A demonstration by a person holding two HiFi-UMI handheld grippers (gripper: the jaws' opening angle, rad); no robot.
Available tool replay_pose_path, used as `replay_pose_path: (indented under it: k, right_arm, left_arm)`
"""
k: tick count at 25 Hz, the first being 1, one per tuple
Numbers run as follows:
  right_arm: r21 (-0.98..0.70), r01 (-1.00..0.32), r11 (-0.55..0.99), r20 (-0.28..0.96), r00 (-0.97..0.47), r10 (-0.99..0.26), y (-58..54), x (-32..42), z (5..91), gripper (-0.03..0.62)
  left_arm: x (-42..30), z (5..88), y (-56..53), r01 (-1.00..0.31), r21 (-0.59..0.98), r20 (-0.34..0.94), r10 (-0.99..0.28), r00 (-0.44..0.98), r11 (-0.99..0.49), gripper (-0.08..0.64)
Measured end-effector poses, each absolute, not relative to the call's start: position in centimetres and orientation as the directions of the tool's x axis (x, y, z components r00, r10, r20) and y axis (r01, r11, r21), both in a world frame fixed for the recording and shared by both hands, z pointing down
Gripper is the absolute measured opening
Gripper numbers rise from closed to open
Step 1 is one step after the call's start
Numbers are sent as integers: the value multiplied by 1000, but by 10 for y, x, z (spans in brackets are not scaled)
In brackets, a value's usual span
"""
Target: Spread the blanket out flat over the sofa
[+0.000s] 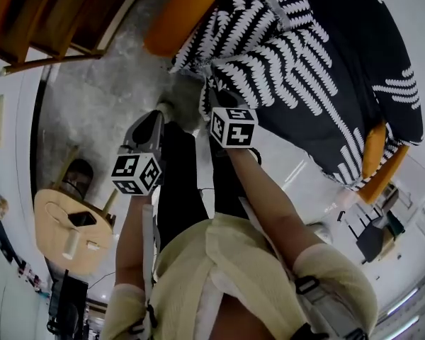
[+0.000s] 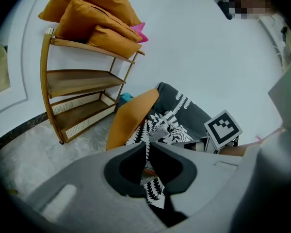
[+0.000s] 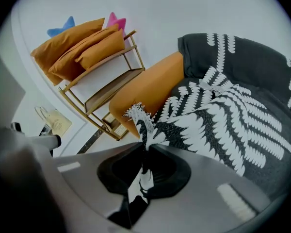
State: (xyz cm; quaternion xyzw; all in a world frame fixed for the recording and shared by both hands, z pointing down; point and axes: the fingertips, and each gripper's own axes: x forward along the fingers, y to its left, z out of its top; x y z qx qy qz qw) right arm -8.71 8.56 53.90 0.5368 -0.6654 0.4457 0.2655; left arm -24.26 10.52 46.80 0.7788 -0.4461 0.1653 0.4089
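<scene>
Right gripper view: the right gripper (image 3: pixel 144 164) pinches the blanket (image 3: pixel 218 125) edge between closed fingers; the left gripper (image 2: pixel 149 152) likewise.

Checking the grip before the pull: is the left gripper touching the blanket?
Touching. The left gripper view shows the left gripper with its jaws closed on a fold of the blanket, the fabric pinched between them.

Orange sofa (image 1: pixel 180 13) under black-white blanket (image 1: pixel 304 62); wooden shelf (image 2: pixel 82 79) on grey floor (image 2: pixel 39 154) holds orange cushions (image 2: pixel 94 21).
</scene>
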Motion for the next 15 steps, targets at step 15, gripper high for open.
replay_pose_path:
  k: [15]
  right_arm:
    - [-276,-960,37,841,-260,-474,63,-156,540,32]
  left_arm:
    - [-310,475,79,-821,502,622,-545,562,-274,26]
